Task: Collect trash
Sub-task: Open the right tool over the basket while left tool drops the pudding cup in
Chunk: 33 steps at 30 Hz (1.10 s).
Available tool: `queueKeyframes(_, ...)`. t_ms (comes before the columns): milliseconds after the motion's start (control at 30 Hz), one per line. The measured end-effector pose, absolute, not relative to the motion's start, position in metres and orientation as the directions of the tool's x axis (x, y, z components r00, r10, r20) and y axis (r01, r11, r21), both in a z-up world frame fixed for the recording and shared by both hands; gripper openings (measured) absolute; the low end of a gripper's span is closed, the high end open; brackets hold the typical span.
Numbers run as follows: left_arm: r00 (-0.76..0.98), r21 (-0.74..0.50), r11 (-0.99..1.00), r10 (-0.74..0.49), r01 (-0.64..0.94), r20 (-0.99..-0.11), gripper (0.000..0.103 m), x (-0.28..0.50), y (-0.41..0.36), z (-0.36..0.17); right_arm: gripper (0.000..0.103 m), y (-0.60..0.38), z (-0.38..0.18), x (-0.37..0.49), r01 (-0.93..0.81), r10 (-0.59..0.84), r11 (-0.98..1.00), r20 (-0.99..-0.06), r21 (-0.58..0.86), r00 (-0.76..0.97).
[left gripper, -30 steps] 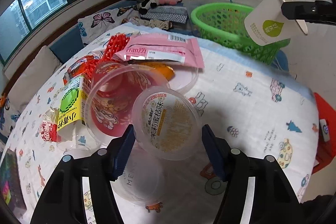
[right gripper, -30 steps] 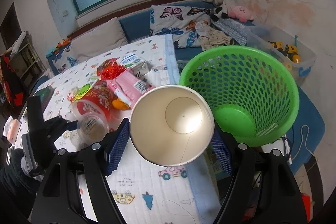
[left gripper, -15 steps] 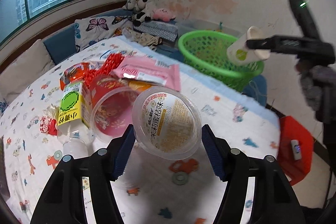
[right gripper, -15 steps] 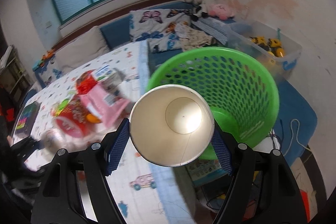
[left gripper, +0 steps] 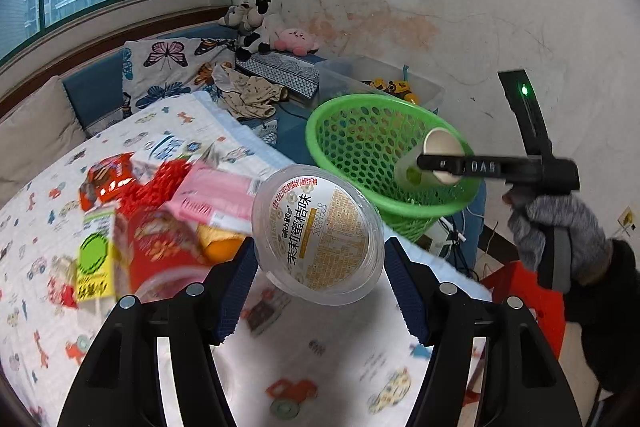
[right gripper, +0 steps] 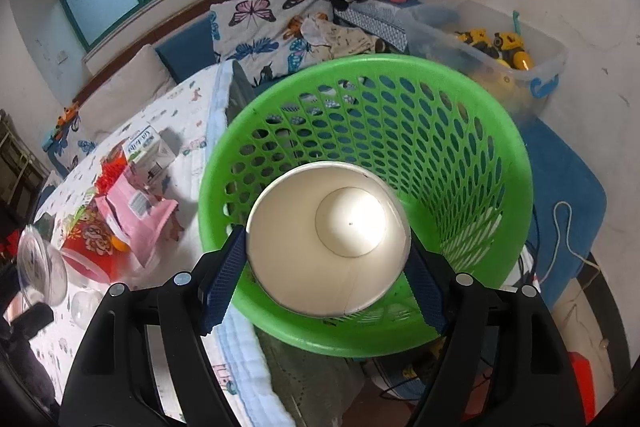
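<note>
My left gripper (left gripper: 318, 275) is shut on a clear plastic jelly cup (left gripper: 318, 239) with a yellow printed lid, held up above the bed. My right gripper (right gripper: 326, 259) is shut on a white paper cup (right gripper: 328, 239), its open mouth facing the camera, held over the green mesh basket (right gripper: 460, 155). In the left wrist view the right gripper (left gripper: 436, 163) and paper cup (left gripper: 424, 163) hang over the basket (left gripper: 360, 143). More trash lies on the bed: a pink wrapper (left gripper: 216, 195), a red cup (left gripper: 160, 247), a yellow-green carton (left gripper: 94, 259).
The bed has a white cartoon-print sheet (left gripper: 340, 367). A clear storage box with toys (right gripper: 492, 55) stands behind the basket by the wall. Plush toys (left gripper: 260, 27) and butterfly pillows (left gripper: 168, 67) lie on the bench. A red stool (left gripper: 532, 299) stands beside the bed.
My left gripper has lifted the jelly cup off the bed and swung toward the basket. My right gripper has carried the paper cup to over the basket's mouth.
</note>
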State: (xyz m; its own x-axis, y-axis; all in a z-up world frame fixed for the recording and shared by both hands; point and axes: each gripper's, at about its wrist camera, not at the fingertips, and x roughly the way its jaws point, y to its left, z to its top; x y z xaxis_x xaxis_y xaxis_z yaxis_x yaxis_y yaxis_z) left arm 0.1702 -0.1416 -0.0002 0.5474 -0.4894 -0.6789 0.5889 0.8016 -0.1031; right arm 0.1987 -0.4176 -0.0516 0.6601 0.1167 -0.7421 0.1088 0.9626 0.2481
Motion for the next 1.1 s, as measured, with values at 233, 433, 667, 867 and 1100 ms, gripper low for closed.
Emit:
queueKeyframes(233,0.521,-0.107,0.789,-0.494,0.605,-0.696,0.063,0.200,-0.180,0.003,0.077,-0.424,-0.049,0.193,0.102,0.140,0.955,-0.729,0.277,0.670)
queueKeyframes(433,0.497,-0.104,0.779,-0.490,0.619,-0.716,0.063,0.222,-0.215,0.000,0.078,-0.431,-0.032,0.176,0.094,0.122,0.960,-0.694,0.264,0.709)
queueKeyframes(667,0.458,-0.092,0.758,-0.480,0.645,-0.748,0.063,0.241,-0.258,-0.013,0.078,-0.444,-0.022,0.152,0.112,0.094,0.960,-0.669,0.258,0.737)
queueKeyframes(867,0.427,-0.098,0.754,-0.468,0.650,-0.774,0.063,0.249,-0.279,-0.024,0.078,-0.451,-0.019,0.140,0.133,0.061,0.961,-0.656,0.242,0.752)
queueKeyframes(1100,0.419,-0.100,0.755,-0.463,0.648,-0.781,0.072,0.254,-0.293,-0.034,0.078,-0.456,-0.019,0.132,0.149,0.044,0.960,-0.654,0.237,0.755)
